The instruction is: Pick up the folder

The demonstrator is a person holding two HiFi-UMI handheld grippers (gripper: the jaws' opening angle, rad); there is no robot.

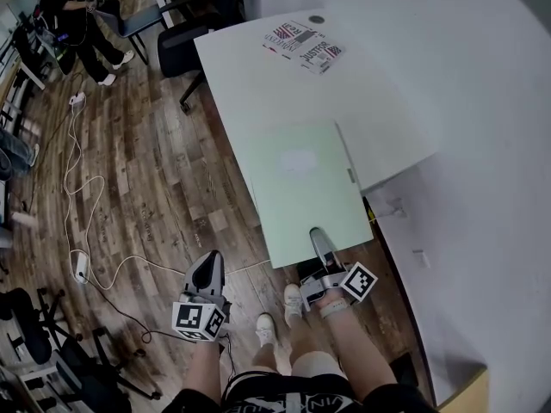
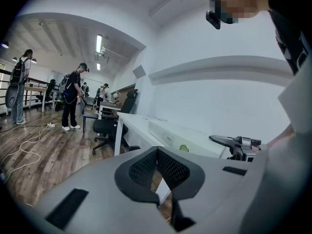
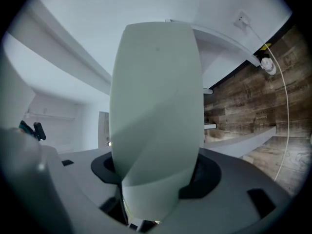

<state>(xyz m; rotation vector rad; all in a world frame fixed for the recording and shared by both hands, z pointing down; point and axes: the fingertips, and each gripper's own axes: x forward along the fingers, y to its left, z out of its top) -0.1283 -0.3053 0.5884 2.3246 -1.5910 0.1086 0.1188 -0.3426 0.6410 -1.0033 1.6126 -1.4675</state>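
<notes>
A pale green folder (image 1: 301, 188) lies on the white table (image 1: 258, 84), with its near end hanging out over the table's front edge. My right gripper (image 1: 320, 243) is at that near end, one jaw lying on top of the folder. In the right gripper view the folder (image 3: 156, 106) fills the gap between both pads, so the gripper is shut on it. My left gripper (image 1: 207, 269) hangs over the wooden floor to the left of the table, shut and empty. In the left gripper view its pads (image 2: 157, 152) meet at the tip, and the folder (image 2: 170, 130) and right gripper (image 2: 234, 141) show beyond.
A printed marker sheet (image 1: 303, 46) lies at the table's far end. A black office chair (image 1: 176, 46) stands at the far left corner. A white cable (image 1: 82, 188) snakes over the floor. People (image 1: 77, 24) stand at the far left. A white wall runs along the right.
</notes>
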